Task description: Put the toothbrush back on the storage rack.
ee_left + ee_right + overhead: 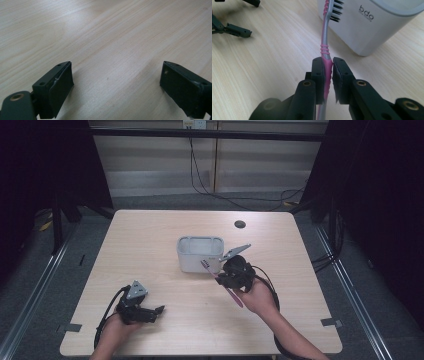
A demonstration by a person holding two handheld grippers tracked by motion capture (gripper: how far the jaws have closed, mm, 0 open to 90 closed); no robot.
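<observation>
1. Wide open counter [150,240] here, pale wood, with bare surface all around the left and near sides; the far right carries a small dark round hole [240,224] close to the far edge.
2. The white tub [200,254] stands about mid-counter, a little towards the far side, well clear of every edge. From above its inside looks pale; I can't make out anything lying in it.
3. The right gripper [223,270] sits just near-right of the tub, jaws clamped tight on a pink and grey toothbrush [325,50].
4. In the right gripper view the pads pinch the pink handle, and the black bristled head rises up against the tub's outer wall, beside the printed letters "bdo".
5. From above, the toothbrush runs slantwise: head at the tub's near right corner, tail poking out near-right over the person's hand.
6. The left gripper [159,310] rests low at the near left, well apart from the tub, jaws spread wide over bare wood, nothing between them.
7. Plenty of free counter between the two grippers.
</observation>
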